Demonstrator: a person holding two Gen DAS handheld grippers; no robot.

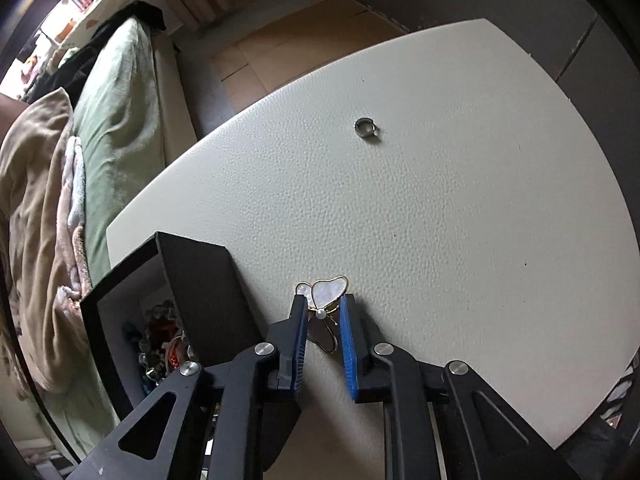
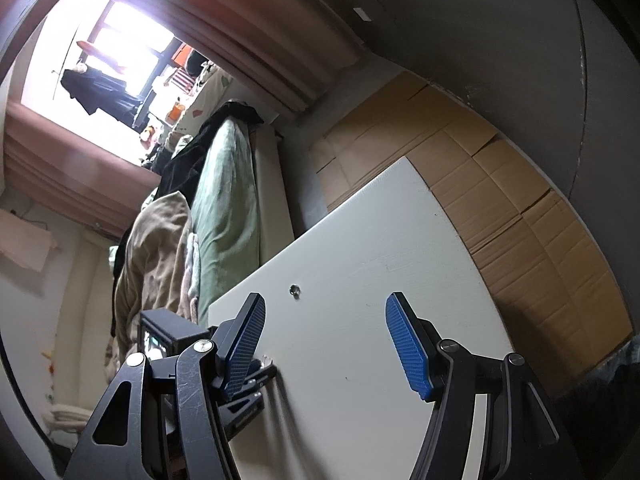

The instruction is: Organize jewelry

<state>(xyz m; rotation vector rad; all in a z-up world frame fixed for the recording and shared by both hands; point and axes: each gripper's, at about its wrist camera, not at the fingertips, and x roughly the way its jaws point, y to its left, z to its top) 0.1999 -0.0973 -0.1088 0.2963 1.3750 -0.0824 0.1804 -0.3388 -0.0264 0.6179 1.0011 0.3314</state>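
A butterfly brooch (image 1: pixel 328 292) with pearly white wings and a gold rim lies on the white table (image 1: pixel 440 220), just right of an open black jewelry box (image 1: pixel 200 292). My left gripper (image 1: pixel 322 304) points steeply down, and its blue pads (image 1: pixel 347 340) press the brooch from both sides. A small silver ring (image 1: pixel 367 128) sits alone farther out on the table. My right gripper (image 2: pixel 325 300) hovers over the table (image 2: pixel 360 400), open with nothing between its fingers. From there the ring (image 2: pixel 295 290) shows ahead and the black box (image 2: pixel 172 332) to the left.
Several colourful beaded pieces (image 1: pixel 160 340) fill the box. A bed with a green cover (image 1: pixel 116 140) and a tan blanket (image 1: pixel 36 200) lies beyond the table's left edge. Flattened cardboard (image 2: pixel 500 208) covers the floor past the far edge.
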